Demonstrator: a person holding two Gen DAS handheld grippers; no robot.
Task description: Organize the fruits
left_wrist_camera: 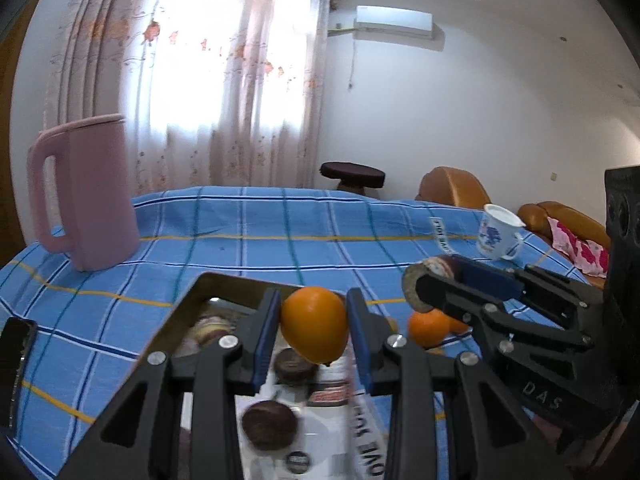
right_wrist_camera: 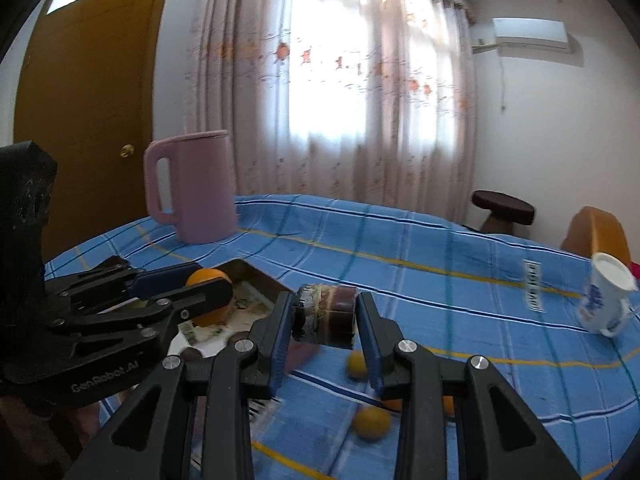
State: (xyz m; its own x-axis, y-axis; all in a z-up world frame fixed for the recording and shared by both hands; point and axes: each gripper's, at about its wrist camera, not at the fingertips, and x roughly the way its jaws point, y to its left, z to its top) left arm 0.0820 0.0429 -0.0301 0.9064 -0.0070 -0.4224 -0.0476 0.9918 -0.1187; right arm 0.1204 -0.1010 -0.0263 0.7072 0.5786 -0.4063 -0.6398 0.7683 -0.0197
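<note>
orange [left_wrist_camera: 314, 324] sits clamped in my left gripper [left_wrist_camera: 313, 330] above the tray [left_wrist_camera: 192, 300] – loose fruit [left_wrist_camera: 428, 328] lies on the checked cloth [left_wrist_camera: 240, 232]. right view: my right gripper [right_wrist_camera: 325, 332] squeezes a brown halved fruit [right_wrist_camera: 326, 314] over the cloth – beside the tray.

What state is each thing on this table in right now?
Left gripper: shut on orange.
Right gripper: shut on dark fruit, lifted.
Tray: holds dark fruits.
Pink jug: upright, lid on.
Mug: tilted in this fisheye view.
Loose orange: on the cloth.
</note>
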